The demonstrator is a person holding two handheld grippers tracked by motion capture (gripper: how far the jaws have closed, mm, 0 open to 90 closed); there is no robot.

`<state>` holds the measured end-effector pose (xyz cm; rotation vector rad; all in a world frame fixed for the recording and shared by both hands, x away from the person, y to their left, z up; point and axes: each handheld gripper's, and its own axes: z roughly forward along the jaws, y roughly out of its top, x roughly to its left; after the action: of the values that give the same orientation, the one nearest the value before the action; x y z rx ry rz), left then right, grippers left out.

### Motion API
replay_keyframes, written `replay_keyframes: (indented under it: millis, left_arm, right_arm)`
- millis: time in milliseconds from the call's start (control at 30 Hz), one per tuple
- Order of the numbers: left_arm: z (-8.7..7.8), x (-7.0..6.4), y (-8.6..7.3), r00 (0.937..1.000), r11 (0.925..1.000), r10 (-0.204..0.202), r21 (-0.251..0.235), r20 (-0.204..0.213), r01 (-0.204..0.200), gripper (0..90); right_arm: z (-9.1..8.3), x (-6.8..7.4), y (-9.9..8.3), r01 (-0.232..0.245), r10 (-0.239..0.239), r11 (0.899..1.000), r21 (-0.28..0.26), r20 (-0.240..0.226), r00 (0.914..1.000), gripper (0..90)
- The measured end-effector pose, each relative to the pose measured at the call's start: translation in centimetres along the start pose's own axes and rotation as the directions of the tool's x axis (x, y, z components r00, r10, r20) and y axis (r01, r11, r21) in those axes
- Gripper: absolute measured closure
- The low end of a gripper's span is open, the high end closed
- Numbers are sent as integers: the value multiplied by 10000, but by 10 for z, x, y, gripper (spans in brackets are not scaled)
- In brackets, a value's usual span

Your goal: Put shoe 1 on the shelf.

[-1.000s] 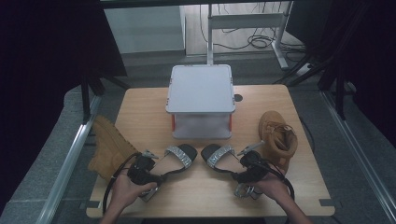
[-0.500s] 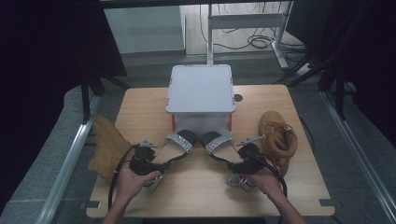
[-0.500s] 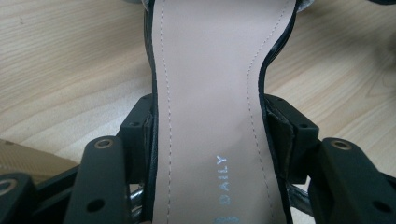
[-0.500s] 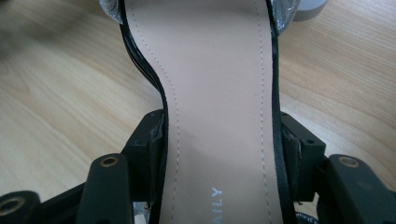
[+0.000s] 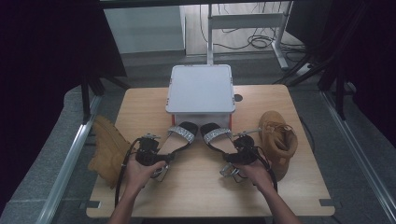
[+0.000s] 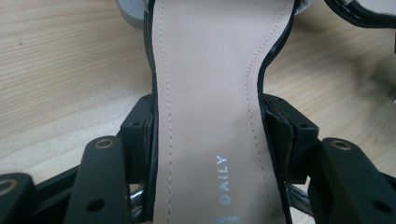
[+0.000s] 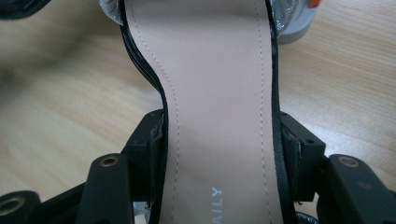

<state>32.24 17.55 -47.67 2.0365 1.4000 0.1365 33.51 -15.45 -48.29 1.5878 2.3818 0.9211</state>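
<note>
Two black sandals with silver glitter toe straps lie side by side on the wooden table [image 5: 196,186], toes at the front of a white box [image 5: 201,88]. My left gripper [image 5: 156,156] is shut on the waist of the left sandal [image 5: 180,135]; its beige insole [image 6: 210,93] sits between both pads [image 6: 140,135]. My right gripper [image 5: 236,156] is shut on the right sandal [image 5: 217,136], whose insole [image 7: 219,93] is clamped the same way. In each gripper view the jaws press the sole's black edges.
A tan boot [image 5: 109,149] lies at the table's left edge, beside my left hand. Another tan boot [image 5: 279,140] stands at the right, close to my right gripper. The white box occupies the table's far middle. A metal frame and cables sit behind the table.
Both grippers have carried the sandals forward, away from the person, until the toes reach the front of the white box. The boots have not moved.
</note>
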Motion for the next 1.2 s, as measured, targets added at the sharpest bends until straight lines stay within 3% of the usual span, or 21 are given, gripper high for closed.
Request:
replay_keyframes:
  millis: [133,167,233,533,633,800,867,933,1067,1200]
  left_arm:
    - [6,3,5,9997,9996,-260,-128,5,260,426]
    - [10,5,9,9985,9983,-545,-227,22,546,426]
    - [13,6,11,9977,9973,-679,-287,26,679,426]
    - [32,3,27,9928,9908,-1194,-641,-52,1188,426]
    - [40,2,35,9889,9855,-1484,-843,-93,1471,426]
    - [53,-2,46,9849,9812,-1704,-974,-296,1668,426]
    - [58,-4,50,9833,9806,-1756,-971,-472,1704,427]
    - [60,-4,50,9827,9805,-1764,-974,-559,1704,427]
    - [67,-3,53,9755,9743,-2079,-1034,-716,2000,427]
    - [72,-3,55,9748,9768,-2026,-897,-931,1944,427]
  right_arm:
    - [3,-2,6,-354,353,9993,-122,-33,9994,424]
    - [5,-4,10,-632,630,9978,-189,-142,9979,424]
    - [6,-4,13,-723,720,9971,-240,-152,9973,424]
    - [21,1,33,-1294,1318,9888,-743,293,9908,423]
    - [24,2,37,-1396,1432,9870,-797,422,9888,423]
    - [33,3,48,-1787,1859,9778,-1093,593,9808,423]
    - [39,4,51,-2155,2246,9701,-1115,771,9714,423]
    - [41,4,52,-2193,2291,9696,-1089,876,9694,423]
    - [51,4,55,-2524,2648,9607,-1158,1080,9582,423]
    - [56,6,57,-2541,2662,9612,-1071,1191,9565,422]
